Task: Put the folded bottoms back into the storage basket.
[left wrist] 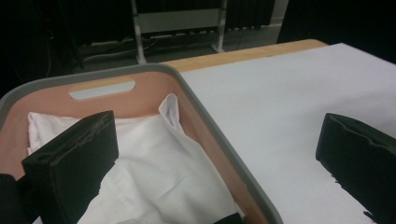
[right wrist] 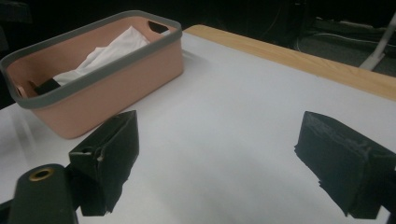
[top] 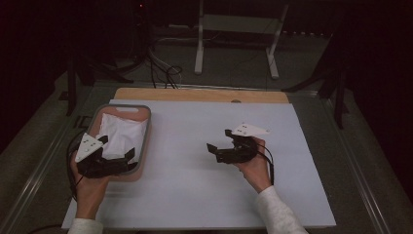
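Observation:
A pink basket with a grey rim point(top: 146, 127) stands at the left of the table, with a crumpled white cloth point(top: 122, 132) inside it. My left gripper point(top: 121, 152) hovers open at the basket's near right corner. In the left gripper view its jaws straddle the basket's right wall point(left wrist: 210, 135): one over the cloth point(left wrist: 154, 168), the other over the bare sheet. My right gripper point(top: 219, 140) is held open above the middle of the table, pointing left toward the basket point(right wrist: 116, 74), with nothing between its jaws. The cloth point(right wrist: 108, 48) peeks over the rim there.
A white sheet point(top: 204, 195) covers the table, and a wooden strip point(top: 204, 95) shows along its far edge. Behind the table stand a white metal frame point(top: 199, 48) and dark tripod legs, with cables point(top: 165, 73) on the floor.

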A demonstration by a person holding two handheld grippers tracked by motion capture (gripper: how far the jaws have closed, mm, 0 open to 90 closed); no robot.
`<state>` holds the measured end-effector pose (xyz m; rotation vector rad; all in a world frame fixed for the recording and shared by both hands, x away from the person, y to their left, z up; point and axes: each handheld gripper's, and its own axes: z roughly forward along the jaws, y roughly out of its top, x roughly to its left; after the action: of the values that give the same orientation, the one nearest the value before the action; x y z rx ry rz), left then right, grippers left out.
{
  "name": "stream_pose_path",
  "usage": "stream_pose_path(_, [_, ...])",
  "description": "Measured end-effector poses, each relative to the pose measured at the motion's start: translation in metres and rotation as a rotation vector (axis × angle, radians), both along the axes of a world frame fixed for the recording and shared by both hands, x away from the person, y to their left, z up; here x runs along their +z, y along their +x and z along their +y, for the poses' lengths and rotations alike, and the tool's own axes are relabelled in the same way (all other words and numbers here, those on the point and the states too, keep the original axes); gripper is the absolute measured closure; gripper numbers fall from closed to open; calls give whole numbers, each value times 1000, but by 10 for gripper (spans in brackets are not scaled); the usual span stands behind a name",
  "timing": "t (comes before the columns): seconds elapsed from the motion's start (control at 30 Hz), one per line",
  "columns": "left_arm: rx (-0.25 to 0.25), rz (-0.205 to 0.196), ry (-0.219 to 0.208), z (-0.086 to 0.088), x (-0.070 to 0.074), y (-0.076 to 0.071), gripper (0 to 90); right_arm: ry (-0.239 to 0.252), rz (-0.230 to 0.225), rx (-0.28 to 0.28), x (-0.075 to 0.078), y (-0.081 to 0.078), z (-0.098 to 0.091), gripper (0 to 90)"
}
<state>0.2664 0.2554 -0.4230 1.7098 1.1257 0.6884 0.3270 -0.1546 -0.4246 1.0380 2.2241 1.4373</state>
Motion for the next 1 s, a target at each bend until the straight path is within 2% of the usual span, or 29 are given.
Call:
stream_pose_path(0.17, [-14,-12,-4,0,0,-2,2,-11,-36,-14,-1,-11,-15,124])
stream_pose_path(0.3, [-16,-12,-13,0,-2,-3,1,-7,-38,-28,-5,-19,-27,121])
stream_pose_path(0.53, [-20,-10,-24,1,-4,-2,2,26,-53,-68,-9,-31,-47,119])
stream_pose_path(0.8, [-29,-13,-26,-1,-6,-2,1,43,-63,-89,-14,-39,-65,107])
stream_pose_path(1.0, [-40,-17,-26,-4,-7,-3,1,63,-92,-102,-12,-46,-76,102])
